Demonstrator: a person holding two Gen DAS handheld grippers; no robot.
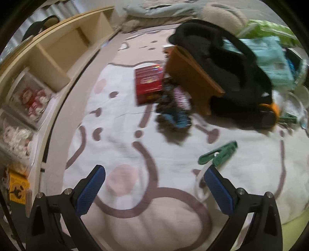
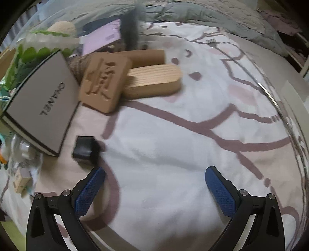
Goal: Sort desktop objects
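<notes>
My left gripper (image 1: 154, 175) is open and empty over the white and pink patterned desk mat (image 1: 119, 123). A green clothes peg (image 1: 218, 152) lies just past its right finger. Farther off lie a red box (image 1: 147, 83), a dark patterned packet (image 1: 173, 110), a brown wooden stand (image 1: 193, 77) and a black plush toy (image 1: 231, 73). My right gripper (image 2: 155, 174) is open and empty. A small black box (image 2: 86, 149) lies just beyond its left finger. A white CHANEL box (image 2: 42, 104), a carved wooden block (image 2: 105, 82) and a pale wooden block (image 2: 152, 81) lie beyond.
A wooden shelf unit (image 1: 58, 52) with boxed figures (image 1: 30, 100) runs along the left. Teal and green packets (image 1: 270, 58) pile up at the right. A white ring (image 1: 201, 185) lies by the left gripper's right finger. Grey bedding (image 2: 202, 17) lies behind the desk's glass edge (image 2: 285, 119).
</notes>
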